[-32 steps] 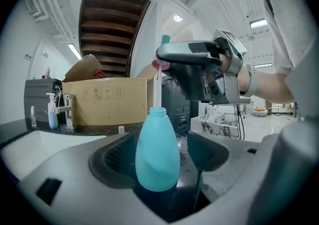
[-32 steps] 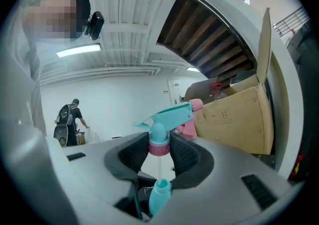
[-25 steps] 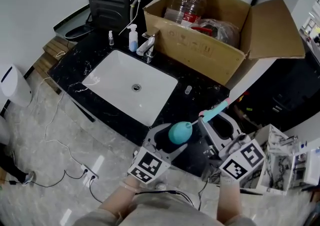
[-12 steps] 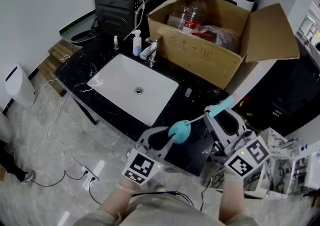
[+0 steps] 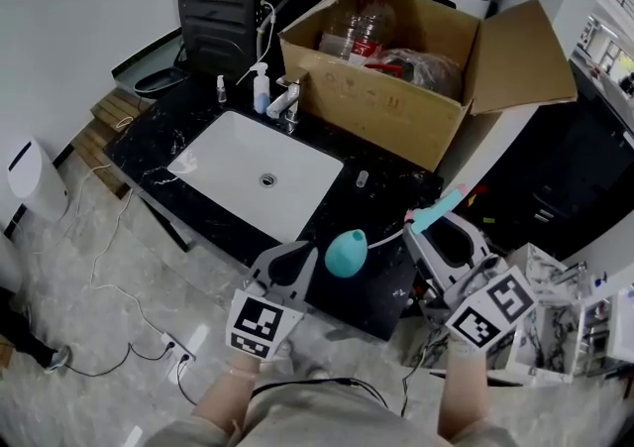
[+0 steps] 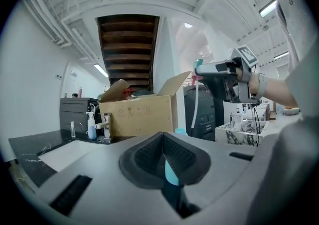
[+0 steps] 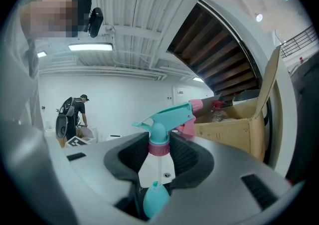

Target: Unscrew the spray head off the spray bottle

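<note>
Left hand-held gripper (image 5: 303, 263): jaws have just been closing and are now down to a slit. They pinch the rear of the teal, teardrop-shaped plastic spray bottle (image 5: 345, 252). A teal sliver sits between the pads, and most of the body sticks out past the tips.

Right hand-held gripper (image 7: 160, 141): jaws at a medium gap, clamped on the teal spray head (image 7: 167, 116) at its pink collar, with the pink nozzle tip pointing away.

The head is off the bottle, with a clear gap between collar and neck. Only the thin white dip tube (image 5: 386, 234) bridges it, and its end reaches the bottle mouth.

In the head view the bottle shows over the front part of the black marble bench (image 5: 381, 281), right of the white rectangular sink (image 5: 238, 172). An open brown cardboard box (image 5: 376, 108) stands at the back of the bench.
</note>
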